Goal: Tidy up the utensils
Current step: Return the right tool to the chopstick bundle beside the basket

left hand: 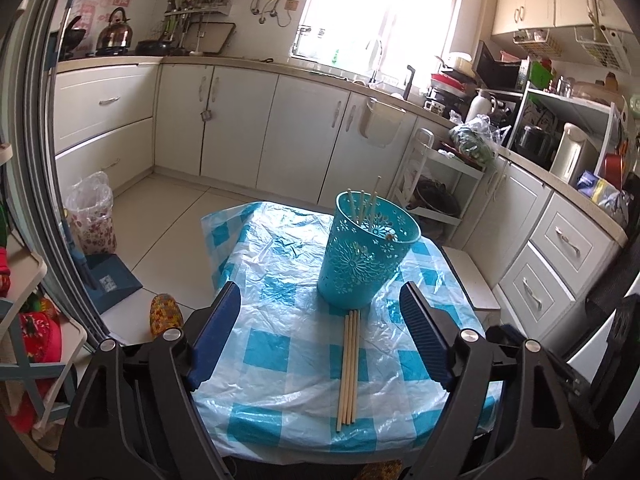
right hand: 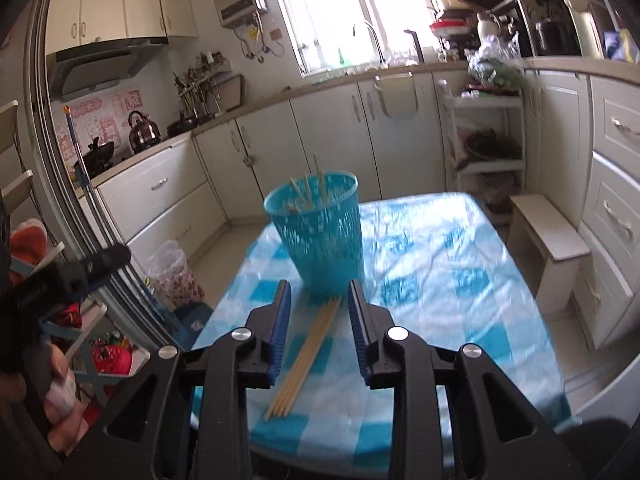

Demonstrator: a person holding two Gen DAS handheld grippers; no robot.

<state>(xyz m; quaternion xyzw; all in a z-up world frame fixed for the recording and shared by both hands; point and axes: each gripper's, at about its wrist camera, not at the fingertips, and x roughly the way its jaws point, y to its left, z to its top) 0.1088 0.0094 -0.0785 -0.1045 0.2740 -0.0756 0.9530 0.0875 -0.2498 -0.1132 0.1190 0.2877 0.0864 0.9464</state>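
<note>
A turquoise perforated holder (left hand: pixel 368 256) (right hand: pixel 320 232) stands upright on the table with the blue-and-white checked plastic cover (left hand: pixel 280 264) (right hand: pixel 440 260). Several wooden chopsticks (left hand: pixel 362 206) (right hand: pixel 308 192) stick up out of it. A bundle of several more chopsticks (left hand: pixel 349 364) (right hand: pixel 306 356) lies flat on the cover, just in front of the holder. My left gripper (left hand: pixel 320 286) hovers above the bundle, open wide, nothing touching its pads. My right gripper (right hand: pixel 319 285) hangs over the same bundle, open by a narrow gap, its pads clear of the chopsticks. The right wrist view is blurred.
A bag-lined bin (left hand: pixel 90 216) and a blue dustpan (left hand: pixel 108 280) stand on the floor left of the table. A white stool (right hand: pixel 548 232) sits to its right, a white shelf cart (left hand: pixel 436 184) behind it. Kitchen cabinets line the walls.
</note>
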